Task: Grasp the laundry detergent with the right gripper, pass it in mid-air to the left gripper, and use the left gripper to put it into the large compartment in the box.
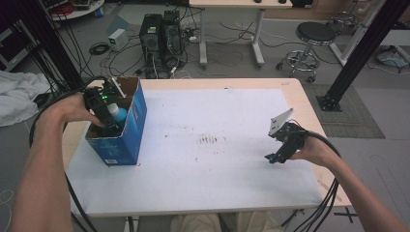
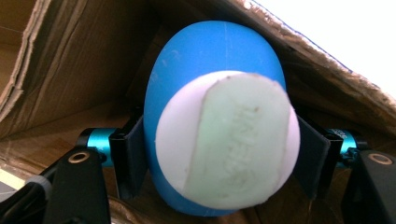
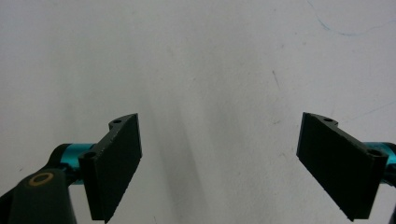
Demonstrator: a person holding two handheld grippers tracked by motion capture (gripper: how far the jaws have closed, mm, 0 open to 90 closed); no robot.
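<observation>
A blue bottle (image 1: 117,113) with a white cap stands inside an open blue cardboard box (image 1: 133,128) at the table's left. My left gripper (image 1: 107,118) reaches down into that box. In the left gripper view the bottle (image 2: 210,56) sits between my left gripper's (image 2: 219,158) two black pads, cap towards the camera. The pads stand close at its sides without a visible squeeze. My right gripper (image 1: 270,157) hovers over the white table sheet (image 1: 217,111) at the right. In the right gripper view this gripper (image 3: 219,158) is wide open with nothing between its fingers.
The box's brown inner walls (image 2: 70,70) close in around the left gripper. Beyond the far table edge (image 1: 217,82) stand computer towers (image 1: 159,34), loose cables and a stool (image 1: 314,38). A black frame post (image 1: 358,53) rises at the right.
</observation>
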